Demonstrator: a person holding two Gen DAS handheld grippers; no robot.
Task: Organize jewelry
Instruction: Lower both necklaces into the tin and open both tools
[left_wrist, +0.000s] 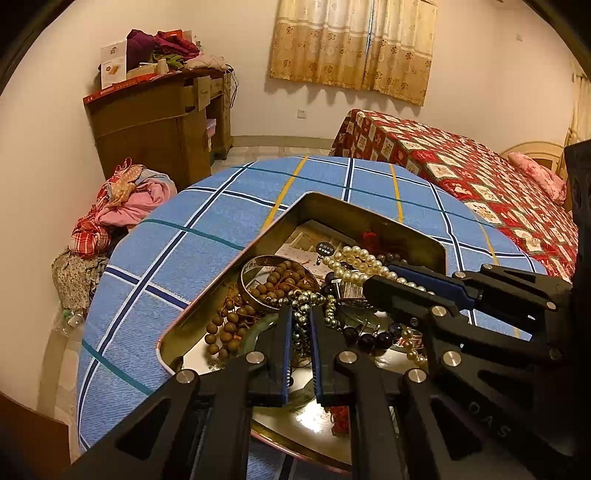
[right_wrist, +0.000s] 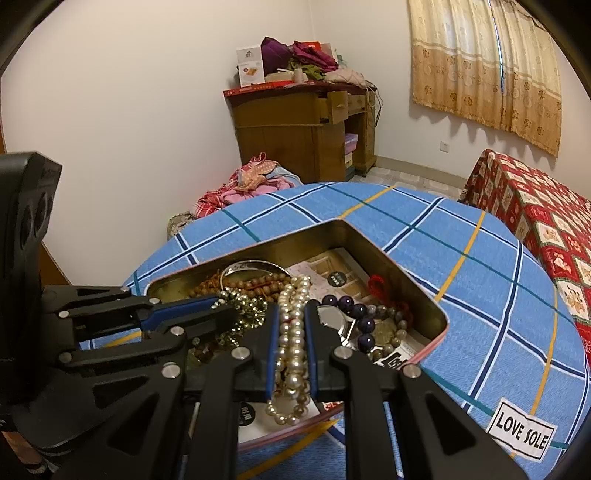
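Left tool (left_wrist: 298, 325) closed on a strand of small metallic grey-green beads (left_wrist: 301, 297); right tool (right_wrist: 290, 332) closed on a white pearl necklace (right_wrist: 293, 332). Both strands hang over the rectangular gold-coloured metal tin (right_wrist: 391, 266) directly below the tools, on the blue-checked cloth-covered desk (right_wrist: 461, 258). Brown wooden bead strings (left_wrist: 229, 325) lie left of the left tool.

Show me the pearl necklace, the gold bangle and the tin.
pearl necklace (right_wrist: 293, 343), right wrist view, strands between the tool's fingers.
gold bangle (left_wrist: 246, 291), left wrist view, near rim.
tin (right_wrist: 388, 258), right wrist view, far inner wall.
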